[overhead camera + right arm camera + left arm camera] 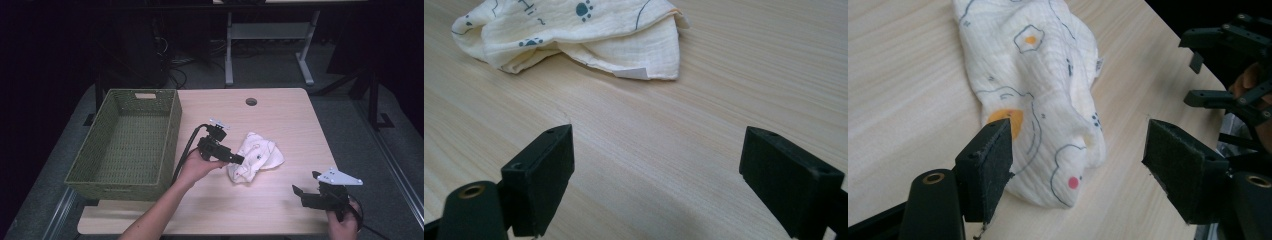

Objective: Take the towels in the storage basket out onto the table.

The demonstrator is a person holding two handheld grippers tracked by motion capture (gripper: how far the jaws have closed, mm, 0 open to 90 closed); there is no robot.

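Note:
A crumpled white cloth (pixel 257 155) with blue outlines, orange patches and paw prints lies on the wooden table (pixel 280 120), near its middle. My left gripper (pixel 236 159) sits at the cloth's left edge, held in a hand. In the left gripper view the near end of the cloth (pixel 1048 75) lies between the wide-apart jaws of my left gripper (pixel 1078 160), and the pads do not press on it. My right gripper (pixel 300 192) is open near the front right of the table. Its jaws (pixel 656 170) frame bare wood, with the cloth (pixel 574 30) farther ahead.
A green woven basket (pixel 172 130) with nothing in it stands at the table's left side, close behind the left hand. A round cable hole (pixel 251 101) sits near the far edge. The right gripper (pixel 1195 70) appears beyond the cloth in the left gripper view.

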